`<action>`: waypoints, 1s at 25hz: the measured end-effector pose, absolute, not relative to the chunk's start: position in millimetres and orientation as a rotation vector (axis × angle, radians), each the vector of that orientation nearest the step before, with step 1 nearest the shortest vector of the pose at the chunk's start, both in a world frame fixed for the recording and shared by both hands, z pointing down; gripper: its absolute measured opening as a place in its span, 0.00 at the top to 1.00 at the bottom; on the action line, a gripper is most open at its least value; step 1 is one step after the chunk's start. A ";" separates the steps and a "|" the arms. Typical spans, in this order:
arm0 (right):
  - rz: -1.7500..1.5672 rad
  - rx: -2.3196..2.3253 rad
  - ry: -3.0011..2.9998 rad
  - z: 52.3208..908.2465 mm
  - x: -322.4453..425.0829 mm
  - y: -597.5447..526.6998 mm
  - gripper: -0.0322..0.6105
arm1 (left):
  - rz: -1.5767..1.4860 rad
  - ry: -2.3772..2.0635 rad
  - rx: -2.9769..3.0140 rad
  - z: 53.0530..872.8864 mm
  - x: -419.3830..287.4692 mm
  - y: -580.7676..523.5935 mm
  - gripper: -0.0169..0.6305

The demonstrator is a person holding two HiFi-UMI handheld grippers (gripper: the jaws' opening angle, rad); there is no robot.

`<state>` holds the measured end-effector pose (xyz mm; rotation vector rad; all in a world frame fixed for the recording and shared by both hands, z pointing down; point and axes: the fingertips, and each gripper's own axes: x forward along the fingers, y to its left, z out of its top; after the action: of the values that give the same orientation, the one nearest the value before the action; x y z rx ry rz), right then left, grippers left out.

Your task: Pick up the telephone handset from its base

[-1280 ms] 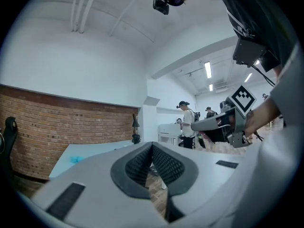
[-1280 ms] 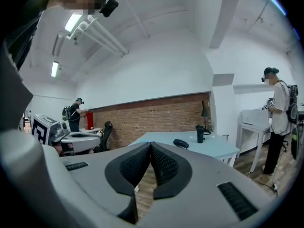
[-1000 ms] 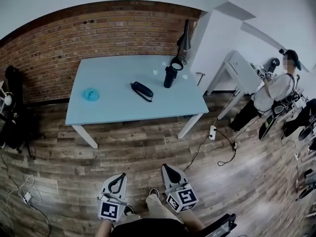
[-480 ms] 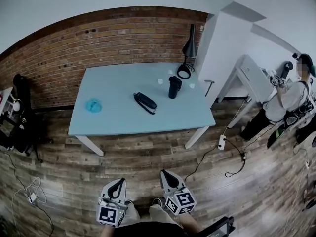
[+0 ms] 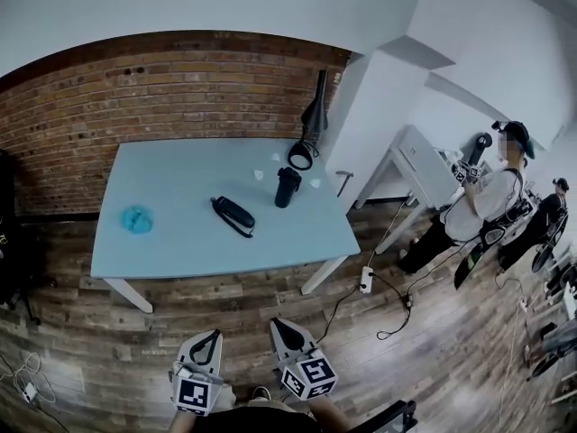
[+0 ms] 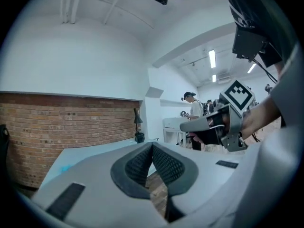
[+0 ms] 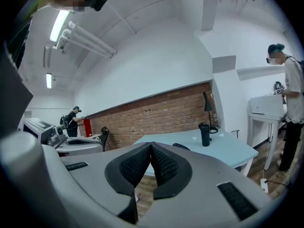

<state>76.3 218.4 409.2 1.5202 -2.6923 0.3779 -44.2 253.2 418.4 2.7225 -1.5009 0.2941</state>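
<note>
Left tool [image 5: 210,336] closed; right tool [image 5: 277,324] closed; both empty

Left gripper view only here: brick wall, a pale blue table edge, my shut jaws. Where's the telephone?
Observer: The black telephone handset on its base lies near the middle of the pale blue table in the head view.
Operator: Anything beside it?
Observer: A dark cylindrical tumbler stands upright to its right there, not touching it.
Operator: And my other hand's jaws?
Observer: The right gripper has them together, with nothing between them.
</note>
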 end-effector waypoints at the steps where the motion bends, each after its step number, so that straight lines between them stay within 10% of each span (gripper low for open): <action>1: 0.356 1.519 -2.692 405.2 69.1 213.3 0.95 | 0.297 -1.483 2.751 416.6 -44.8 248.3 0.95; 25: 0.378 1.344 -2.763 432.4 -20.3 93.1 0.95 | 0.229 -1.358 2.682 426.6 -91.9 149.4 0.95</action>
<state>-20.3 93.1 432.4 1.3435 -2.7633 0.3780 -91.9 149.4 426.6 2.6824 -1.3585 0.2291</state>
